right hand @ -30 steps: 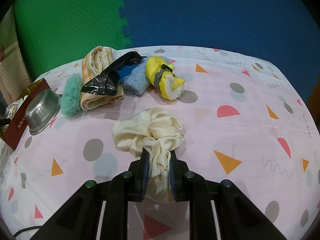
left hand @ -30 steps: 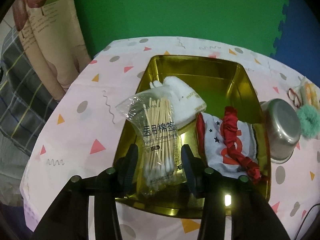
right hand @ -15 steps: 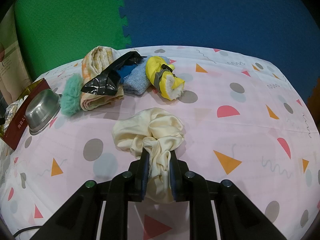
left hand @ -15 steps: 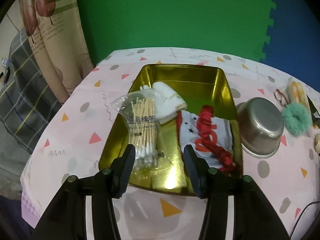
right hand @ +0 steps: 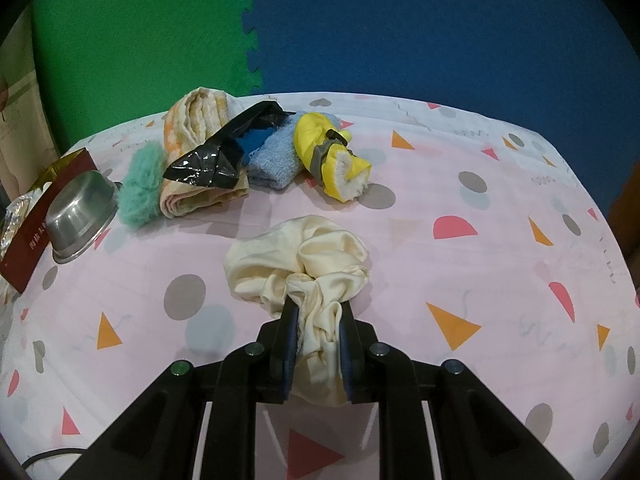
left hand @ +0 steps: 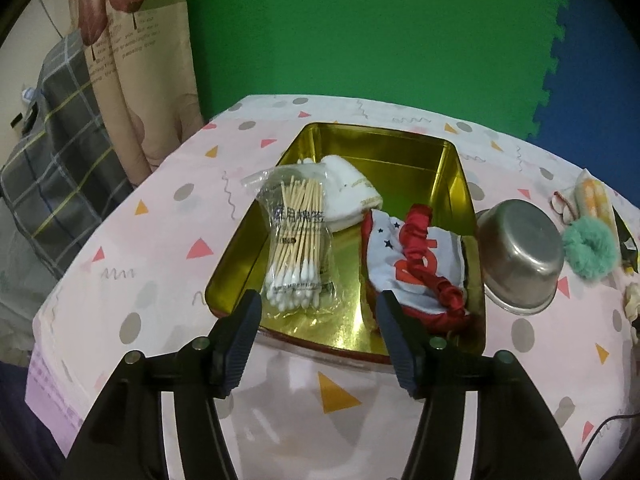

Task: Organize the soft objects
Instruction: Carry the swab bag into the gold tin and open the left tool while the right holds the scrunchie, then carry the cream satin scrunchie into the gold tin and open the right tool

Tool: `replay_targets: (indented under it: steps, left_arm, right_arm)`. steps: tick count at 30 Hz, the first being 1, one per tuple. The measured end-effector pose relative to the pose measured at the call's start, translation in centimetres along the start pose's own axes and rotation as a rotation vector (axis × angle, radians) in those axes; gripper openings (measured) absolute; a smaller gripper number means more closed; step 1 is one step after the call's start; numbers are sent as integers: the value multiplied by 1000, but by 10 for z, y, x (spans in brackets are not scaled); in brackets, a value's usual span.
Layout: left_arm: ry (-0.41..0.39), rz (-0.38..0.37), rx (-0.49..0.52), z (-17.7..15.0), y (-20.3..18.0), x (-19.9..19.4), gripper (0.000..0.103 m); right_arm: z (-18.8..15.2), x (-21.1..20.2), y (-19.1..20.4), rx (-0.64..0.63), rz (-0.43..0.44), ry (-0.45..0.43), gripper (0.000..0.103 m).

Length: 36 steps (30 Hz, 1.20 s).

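Observation:
In the left wrist view a gold tin tray (left hand: 404, 156) holds a clear bag of cotton swabs (left hand: 298, 248), a folded white cloth (left hand: 348, 196) and a white star-print cloth with a red scrunchie (left hand: 416, 264). My left gripper (left hand: 318, 314) hovers over the tray's near edge, its jaws opening with nothing between them; the swab bag lies just beyond the left finger. In the right wrist view my right gripper (right hand: 318, 320) is shut on a cream satin scrunchie (right hand: 298, 256) resting on the tablecloth.
An upturned steel bowl (left hand: 520, 256) sits right of the tray, beside a teal fluffy scrunchie (right hand: 142, 188). Behind the cream scrunchie lie an orange towel (right hand: 196, 140), black plastic bag (right hand: 224, 152), blue cloth (right hand: 276, 160) and yellow roll (right hand: 332, 160). A curtain and plaid fabric stand left of the table.
My left gripper let go of the swab bag, opened wider and pulled back toward the tray's near edge; the bag now lies in the tray. The right gripper stayed still.

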State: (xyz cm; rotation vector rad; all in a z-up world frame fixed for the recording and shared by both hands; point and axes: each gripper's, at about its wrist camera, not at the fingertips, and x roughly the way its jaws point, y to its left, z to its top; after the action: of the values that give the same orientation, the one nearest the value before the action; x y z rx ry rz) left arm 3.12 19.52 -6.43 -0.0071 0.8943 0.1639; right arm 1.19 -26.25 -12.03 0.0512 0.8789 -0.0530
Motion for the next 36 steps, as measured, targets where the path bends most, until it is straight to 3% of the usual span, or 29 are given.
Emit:
replay_targets:
  steps: [7,17,28,36]
  left_arm:
    - [-14,-4,-2,-1,2,-1,67]
    - [-37,-11,-13,1,6,-6,70]
    - [-38,15,-44,2,19,-4,71]
    - [-46,64,-66,2,28,-4,73]
  right_arm:
    - [3,-4,5,13,6,9,13]
    - [8,-22,36,-17,64,-6,12]
    - [23,-50,98,-117,154,-42,12]
    - [43,-60,159,-191,278,-64,12]
